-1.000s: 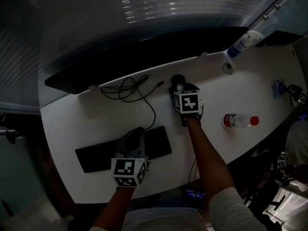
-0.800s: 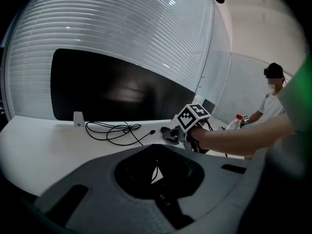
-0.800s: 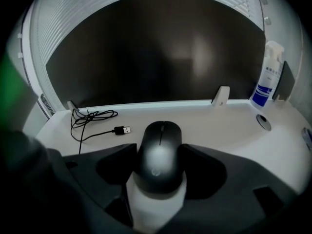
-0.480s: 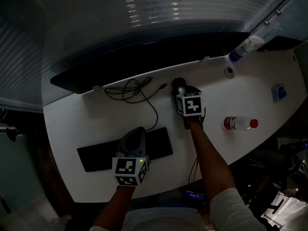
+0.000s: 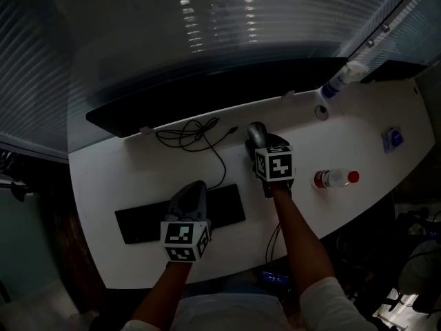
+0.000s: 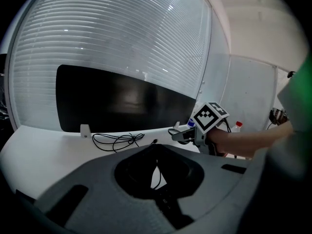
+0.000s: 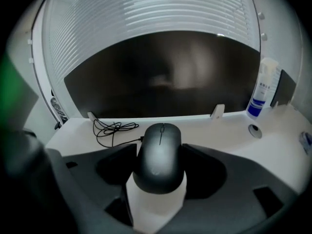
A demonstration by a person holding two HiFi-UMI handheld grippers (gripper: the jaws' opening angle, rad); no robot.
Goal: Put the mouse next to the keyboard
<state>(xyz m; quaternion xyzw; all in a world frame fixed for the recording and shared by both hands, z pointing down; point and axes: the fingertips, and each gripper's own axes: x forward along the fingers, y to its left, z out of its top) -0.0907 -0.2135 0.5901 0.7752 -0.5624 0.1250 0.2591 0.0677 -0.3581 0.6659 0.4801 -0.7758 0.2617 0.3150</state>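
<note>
I note a white desk [image 5: 103,185] with a long dark monitor [image 5: 207,95] along its far edge, closed blinds [image 5: 207,12] behind it, and a loose black cable [image 5: 189,133] coiled on the desk in front of the screen. At the monitor's right end I see a spray bottle [image 5: 339,80] standing, with a small round fitting [image 5: 321,112] just beside it. Nearer me a red-capped bottle [image 5: 334,178] lies on its side; a small blue item [image 5: 391,138] sits near the far right edge, too small to identify.

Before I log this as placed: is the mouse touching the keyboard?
Apart. The head view shows a stretch of bare table between the mouse and the keyboard.
</note>
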